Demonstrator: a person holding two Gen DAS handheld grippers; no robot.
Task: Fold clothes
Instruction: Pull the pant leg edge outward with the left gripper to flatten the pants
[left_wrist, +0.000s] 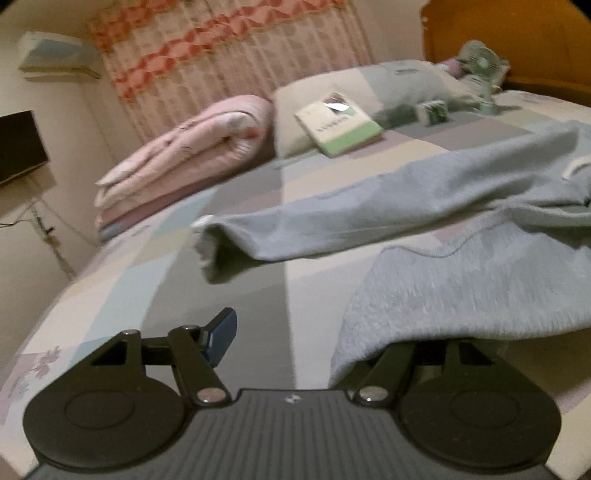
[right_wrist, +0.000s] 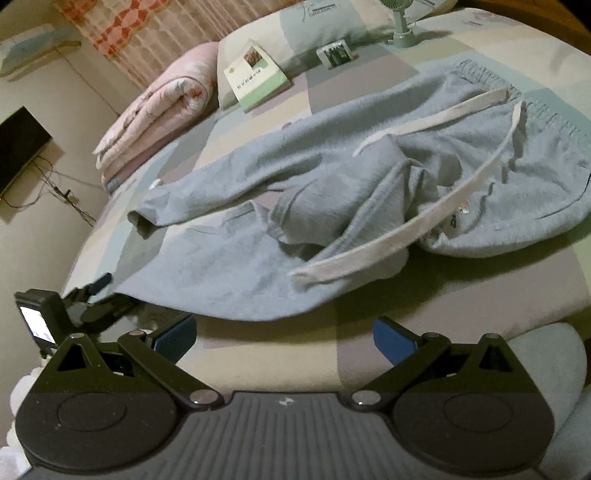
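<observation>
Light grey-blue sweatpants (right_wrist: 332, 166) with white drawstrings (right_wrist: 406, 225) lie crumpled on the patchwork bed sheet (right_wrist: 277, 354). One leg stretches left to its cuff (right_wrist: 142, 218). The other leg spreads toward the near edge. In the left wrist view that leg's hem (left_wrist: 461, 280) drapes over the right finger of my left gripper (left_wrist: 303, 339). Its left pad (left_wrist: 223, 334) stands bare and far from the cloth, so the jaws are open. The right wrist view shows this gripper's finger (right_wrist: 100, 281) at the hem's left corner. My right gripper (right_wrist: 284, 338) hangs open just short of the hem, holding nothing.
A folded pink quilt (right_wrist: 159, 99), a pillow (left_wrist: 295, 110), a green-and-white book (right_wrist: 258, 77), a small box (right_wrist: 336, 53) and a desk fan (right_wrist: 402, 22) lie at the bed's far end. A dark screen (right_wrist: 18, 144) with cables hangs on the left wall.
</observation>
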